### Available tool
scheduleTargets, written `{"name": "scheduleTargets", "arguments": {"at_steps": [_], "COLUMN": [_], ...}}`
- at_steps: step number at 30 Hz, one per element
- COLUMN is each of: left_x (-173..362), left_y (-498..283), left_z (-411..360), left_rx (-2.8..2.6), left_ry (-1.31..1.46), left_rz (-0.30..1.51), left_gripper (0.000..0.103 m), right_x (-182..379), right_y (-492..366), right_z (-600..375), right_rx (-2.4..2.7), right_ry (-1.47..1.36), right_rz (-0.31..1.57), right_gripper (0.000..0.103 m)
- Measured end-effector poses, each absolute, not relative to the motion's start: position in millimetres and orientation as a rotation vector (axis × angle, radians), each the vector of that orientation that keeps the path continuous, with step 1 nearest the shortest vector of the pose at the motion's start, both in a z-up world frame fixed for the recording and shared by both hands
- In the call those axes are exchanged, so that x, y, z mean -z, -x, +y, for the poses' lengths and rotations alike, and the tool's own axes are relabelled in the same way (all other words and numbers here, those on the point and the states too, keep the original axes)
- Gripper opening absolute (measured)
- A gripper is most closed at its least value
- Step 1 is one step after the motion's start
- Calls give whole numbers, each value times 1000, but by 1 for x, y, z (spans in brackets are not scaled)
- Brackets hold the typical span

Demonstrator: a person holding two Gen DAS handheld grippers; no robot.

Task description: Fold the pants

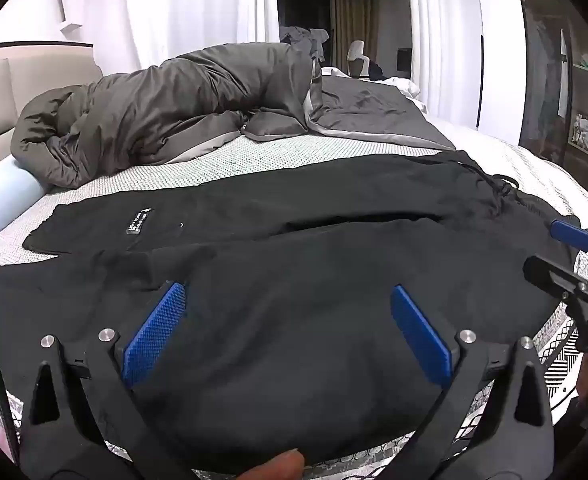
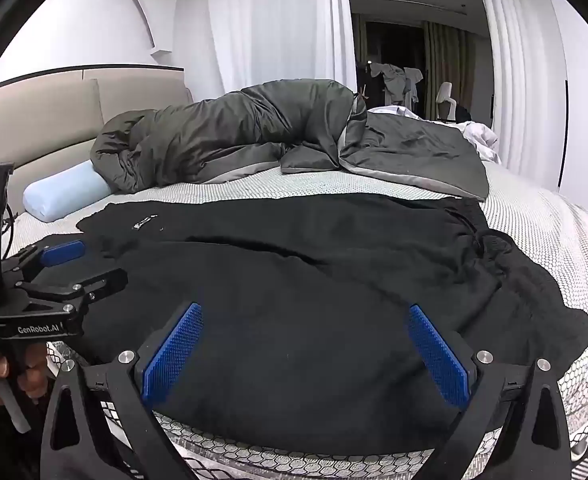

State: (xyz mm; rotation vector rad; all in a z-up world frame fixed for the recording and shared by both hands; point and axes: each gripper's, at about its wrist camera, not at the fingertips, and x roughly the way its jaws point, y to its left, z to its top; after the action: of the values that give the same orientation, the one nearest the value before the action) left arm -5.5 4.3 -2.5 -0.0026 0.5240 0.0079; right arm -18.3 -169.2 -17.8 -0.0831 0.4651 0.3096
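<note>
Black pants (image 1: pixel 294 248) lie spread across the near part of the bed, legs to the left, waistband with drawstring (image 1: pixel 498 188) to the right. A small white label (image 1: pixel 137 222) shows on the far leg. The pants also fill the right wrist view (image 2: pixel 314 280). My left gripper (image 1: pixel 287 312) is open just above the near leg, its blue pads (image 1: pixel 153 332) wide apart, holding nothing. My right gripper (image 2: pixel 306 332) is open above the pants near the waist, empty. Each gripper shows in the other's view: the right one (image 1: pixel 574 248) and the left one (image 2: pixel 73 264).
The patterned mattress (image 1: pixel 253 156) carries a heaped grey duvet (image 1: pixel 165 112) at the back and a light blue bolster (image 2: pixel 65 192) by the beige headboard (image 2: pixel 45 120). White curtains and a dark doorway stand behind. Shelves (image 1: pixel 586 120) stand at the right.
</note>
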Motion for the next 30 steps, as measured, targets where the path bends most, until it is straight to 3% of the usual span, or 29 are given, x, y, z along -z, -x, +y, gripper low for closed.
{"name": "scheduleTargets", "arguments": {"at_steps": [30], "left_x": [3], "left_y": [6], "left_z": [5], "left_rx": [-9], "left_ry": [-4], "left_rz": [525], "left_gripper": [102], "right_x": [20], "right_y": [16], "right_z": [-169], "right_rx": [-306], "right_ry": [85], "right_rz": [468], "right_gripper": [103]}}
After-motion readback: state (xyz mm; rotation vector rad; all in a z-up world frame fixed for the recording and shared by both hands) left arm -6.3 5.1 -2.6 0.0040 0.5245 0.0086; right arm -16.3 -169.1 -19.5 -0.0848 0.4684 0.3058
